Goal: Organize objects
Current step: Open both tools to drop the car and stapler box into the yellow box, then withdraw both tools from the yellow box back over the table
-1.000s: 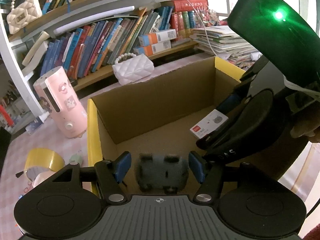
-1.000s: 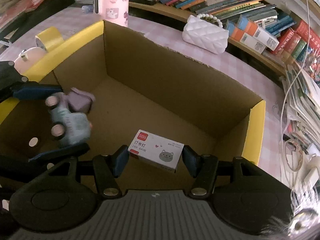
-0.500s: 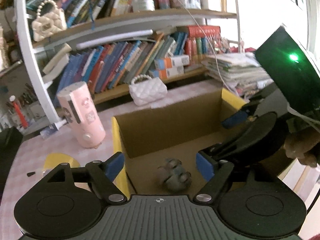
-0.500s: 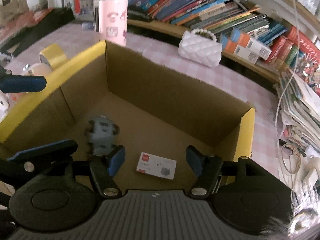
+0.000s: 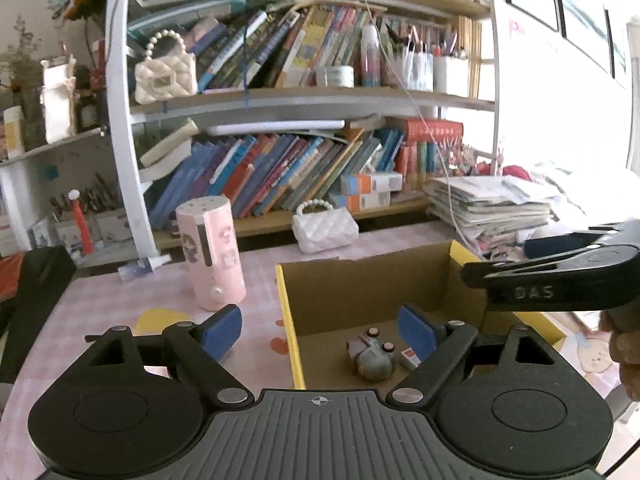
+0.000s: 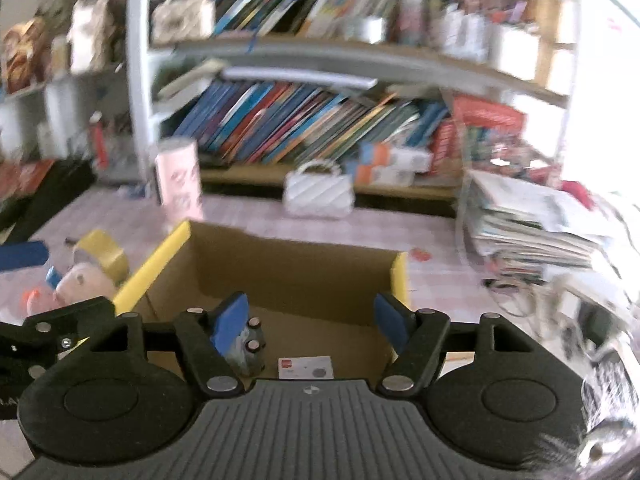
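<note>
Pink checked tabletop before crowded bookshelves. Open cardboard box with yellow-edged flaps near centre. Inside, on the floor: grey toy car lying with wheels showing, and a small white staple box just right of it, apart. Left gripper above the box's left wall, jaws spread wide, just been opening, nothing between the pads. Right gripper above the box's near side, jaws likewise spread, just been opening, holding nothing. Far left of box: pink cylinder, upright. Yellow tape roll left. White quilted purse beyond the far wall.
</note>
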